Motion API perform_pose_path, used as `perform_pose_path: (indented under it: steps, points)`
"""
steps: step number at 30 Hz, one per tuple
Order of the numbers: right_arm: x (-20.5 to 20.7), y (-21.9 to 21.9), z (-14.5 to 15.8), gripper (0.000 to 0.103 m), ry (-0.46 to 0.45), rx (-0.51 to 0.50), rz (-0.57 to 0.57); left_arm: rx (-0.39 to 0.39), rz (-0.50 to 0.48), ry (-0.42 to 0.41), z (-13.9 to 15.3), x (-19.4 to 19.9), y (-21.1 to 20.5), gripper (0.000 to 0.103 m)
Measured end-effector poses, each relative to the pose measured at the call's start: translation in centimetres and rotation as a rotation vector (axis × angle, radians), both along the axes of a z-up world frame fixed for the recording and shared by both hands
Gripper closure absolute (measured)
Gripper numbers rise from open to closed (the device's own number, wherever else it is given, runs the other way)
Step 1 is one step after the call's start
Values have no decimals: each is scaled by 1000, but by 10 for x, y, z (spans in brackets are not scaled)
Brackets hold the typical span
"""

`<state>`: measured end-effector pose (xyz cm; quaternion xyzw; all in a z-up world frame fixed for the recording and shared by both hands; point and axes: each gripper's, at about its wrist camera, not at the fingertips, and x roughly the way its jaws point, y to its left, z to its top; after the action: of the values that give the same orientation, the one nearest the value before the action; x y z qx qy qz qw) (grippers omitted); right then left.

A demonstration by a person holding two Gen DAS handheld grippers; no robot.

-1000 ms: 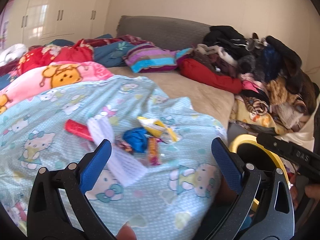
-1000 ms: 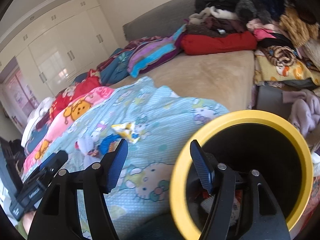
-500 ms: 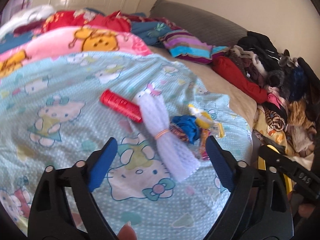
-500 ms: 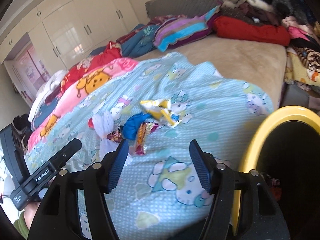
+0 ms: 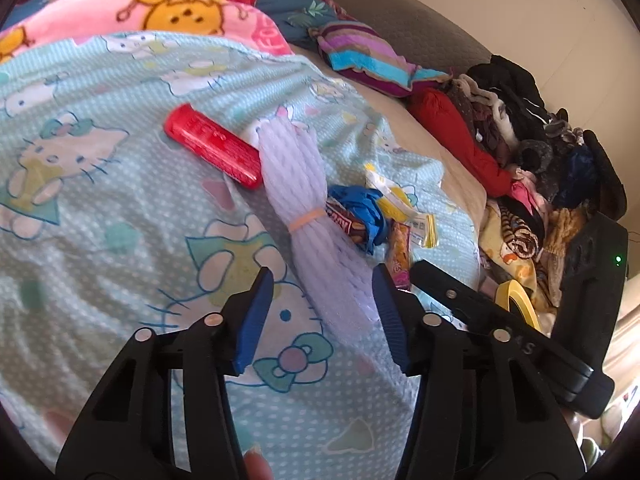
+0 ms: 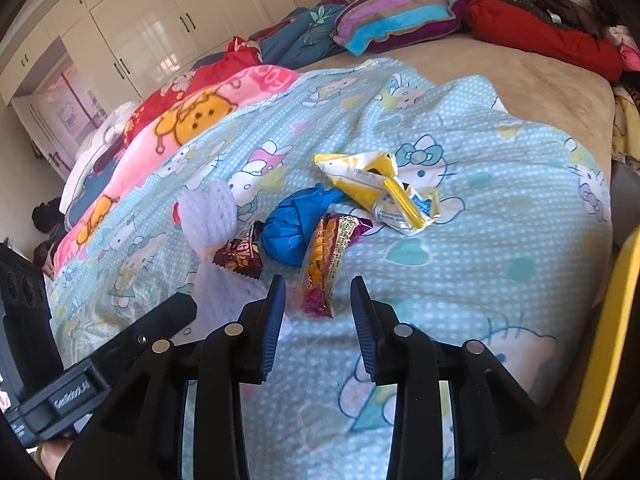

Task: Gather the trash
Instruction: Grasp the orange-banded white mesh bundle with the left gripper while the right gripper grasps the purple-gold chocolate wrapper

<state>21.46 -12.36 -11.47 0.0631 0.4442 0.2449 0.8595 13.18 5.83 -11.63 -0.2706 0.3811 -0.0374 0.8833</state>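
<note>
Trash lies on a light blue cartoon-cat blanket (image 5: 120, 216). A white foam net bundle (image 5: 308, 208) tied with a rubber band lies with its near end between the blue pads of my open left gripper (image 5: 322, 280). Beside it are a red tube (image 5: 212, 146), a blue crumpled wrapper (image 5: 366, 208), a brown wrapper (image 5: 348, 226), an orange-purple snack wrapper (image 6: 324, 264) and a yellow-white packet (image 6: 376, 188). My open right gripper (image 6: 318, 286) straddles the near end of the orange-purple wrapper. The yellow-rimmed bin (image 6: 608, 344) stands at the bed's right edge.
Pink and red cartoon blankets (image 6: 192, 116) lie to the left. Striped and blue pillows (image 6: 396, 20) sit by the grey headboard. A pile of clothes (image 5: 540, 152) fills the right side. White wardrobes (image 6: 152, 28) stand behind.
Both grippers have moved forward and down toward the trash and narrowed. The left now frames the foam net; the right swung away from the bin to the orange-purple wrapper.
</note>
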Motion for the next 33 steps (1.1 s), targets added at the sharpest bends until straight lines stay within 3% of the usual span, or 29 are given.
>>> perform_pose_path:
  steps: [3,7,9,16,20,24,31,33]
  points:
    - [5,1,-7,78,23,10,2,-7,-10,18,-7,6,-2,63]
    - [7,-3,-14,98,57,39,6,-32,-17,47,-17,10,-4,79]
    - [4,-6,-12,102,45,65,8,-27,-24,45,-18,9,-4,85]
    - [-1,-12,-2,101,16,95,-12,9,-18,11,-4,-4,-1,88]
    - [5,-12,-5,80,33,98,-29,44,-1,-37,14,-13,7,88]
    - [14,-5,-16,79,69,84,-38,84,2,-80,30,-21,12,88]
    - [21,0,-24,79,108,162,-35,90,11,-104,41,-26,16,88]
    - [21,3,-24,85,105,161,-20,86,14,-107,42,-27,17,88]
